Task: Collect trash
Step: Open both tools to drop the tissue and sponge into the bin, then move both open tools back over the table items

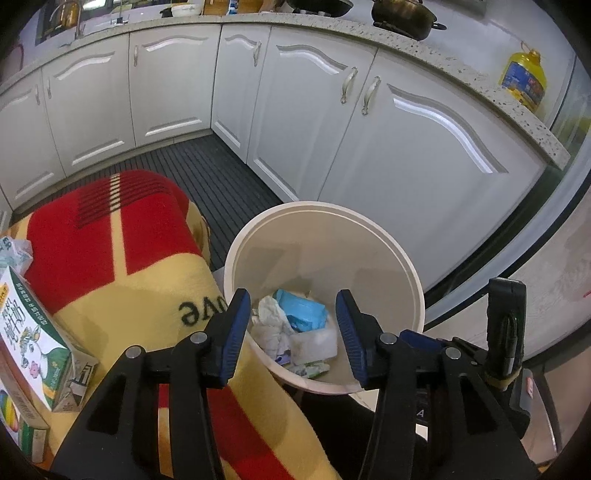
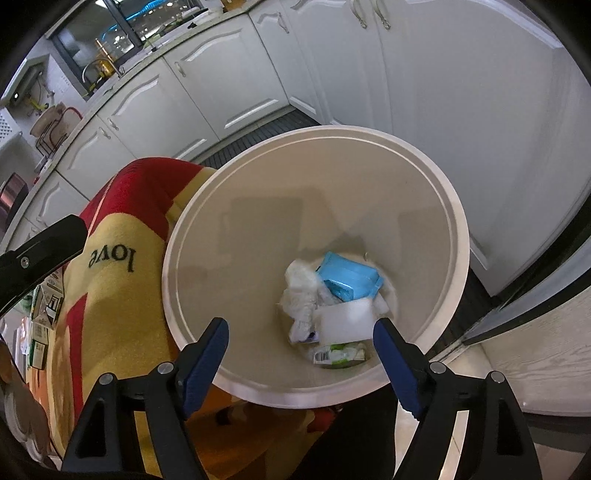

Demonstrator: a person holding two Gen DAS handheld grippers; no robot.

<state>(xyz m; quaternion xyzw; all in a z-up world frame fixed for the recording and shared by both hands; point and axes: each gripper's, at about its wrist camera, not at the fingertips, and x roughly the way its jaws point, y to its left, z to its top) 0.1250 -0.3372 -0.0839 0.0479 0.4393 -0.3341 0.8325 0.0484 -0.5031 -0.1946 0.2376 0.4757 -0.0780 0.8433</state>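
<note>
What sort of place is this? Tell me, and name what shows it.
A home kitchen, most likely: white base cabinets under a speckled countertop, a dark pot and a yellow oil jug on it.

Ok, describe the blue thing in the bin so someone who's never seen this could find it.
Find the round cream bin beside the red and yellow blanket. At its bottom lies a small trash heap; the blue packet sits at the far side, next to a crumpled white tissue. It is the only blue item there.
</note>
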